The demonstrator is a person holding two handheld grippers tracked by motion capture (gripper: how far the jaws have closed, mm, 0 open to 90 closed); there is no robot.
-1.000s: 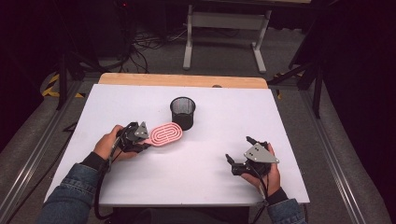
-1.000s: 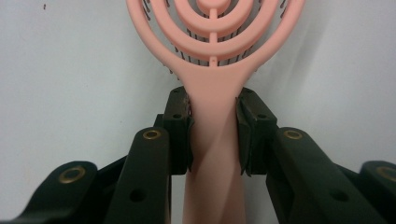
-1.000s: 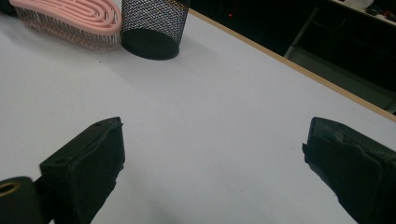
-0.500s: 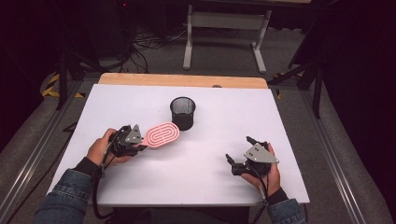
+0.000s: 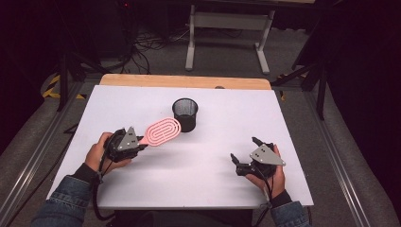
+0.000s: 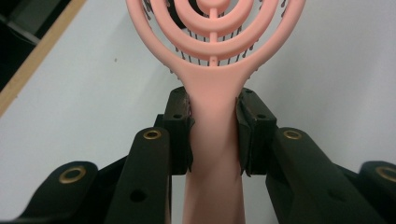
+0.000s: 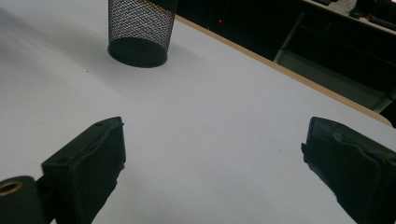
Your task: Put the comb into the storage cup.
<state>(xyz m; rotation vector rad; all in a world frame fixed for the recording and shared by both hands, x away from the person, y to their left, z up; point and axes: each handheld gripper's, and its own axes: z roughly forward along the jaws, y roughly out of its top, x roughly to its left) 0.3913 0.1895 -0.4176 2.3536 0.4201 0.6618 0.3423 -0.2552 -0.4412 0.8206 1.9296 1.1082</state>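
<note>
A pink hairbrush [image 5: 163, 131] with an oval ringed head is held by its handle [image 6: 215, 154] in my left gripper [image 5: 142, 140], whose jaws are shut on both sides of the handle. The brush head hangs a little above the white table [image 5: 227, 118], just left of a black mesh cup [image 5: 185, 113] that stands upright. In the left gripper view, my left gripper [image 6: 215, 107] clamps the handle just below the head. My right gripper [image 5: 244, 150] rests at the front right with its jaws wide apart and nothing between them. My right gripper [image 7: 215, 140] faces the mesh cup [image 7: 140, 32].
A wooden strip [image 5: 184, 81] runs along the table's far edge. A metal stand [image 5: 227, 21] and cables lie on the dark floor beyond. Bare white surface stretches between the two hands.
My left gripper has shifted a little to the left with the brush, and the brush head has lifted slightly. The right gripper has stayed still.
</note>
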